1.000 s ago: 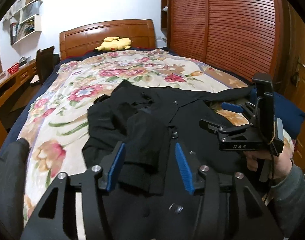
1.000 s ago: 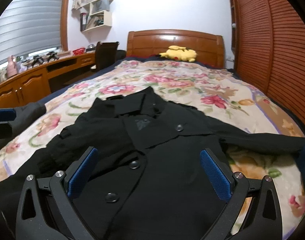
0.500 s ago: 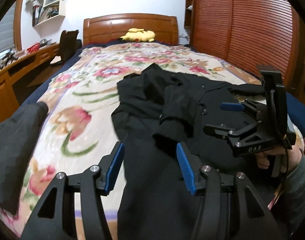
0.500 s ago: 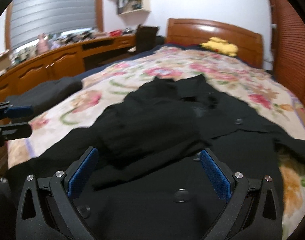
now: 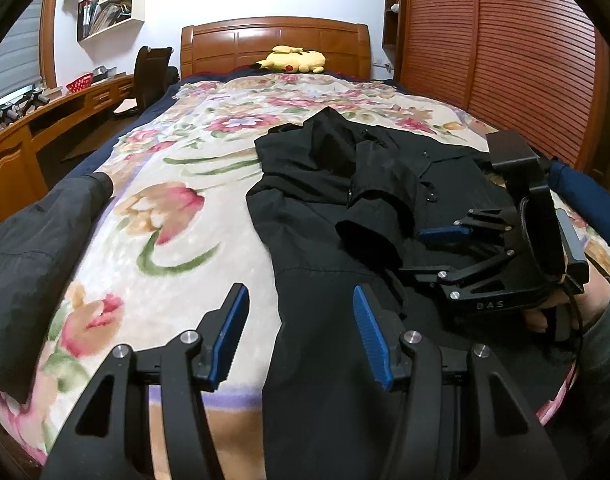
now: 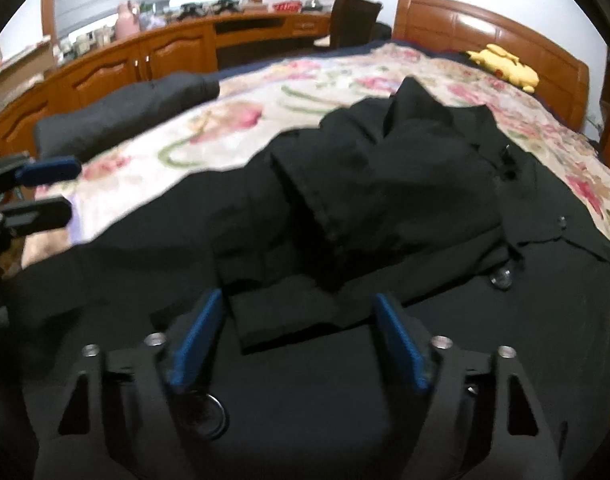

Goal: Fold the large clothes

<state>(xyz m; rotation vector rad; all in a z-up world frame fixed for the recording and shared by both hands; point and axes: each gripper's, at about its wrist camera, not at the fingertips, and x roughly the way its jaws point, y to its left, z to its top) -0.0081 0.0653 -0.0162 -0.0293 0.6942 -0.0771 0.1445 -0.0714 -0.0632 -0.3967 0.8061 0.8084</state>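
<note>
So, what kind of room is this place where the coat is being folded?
Most likely a bedroom in a home. A bed with a floral blanket and a wooden headboard fills the view, a yellow plush toy lies at its head, and a wooden desk runs along one wall.

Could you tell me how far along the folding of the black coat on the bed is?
One sleeve already lies folded across the black coat. The right tongs are closing around that sleeve's cuff; the left tongs stand open over the coat's edge. The other sleeve and the body are still unfolded.
</note>
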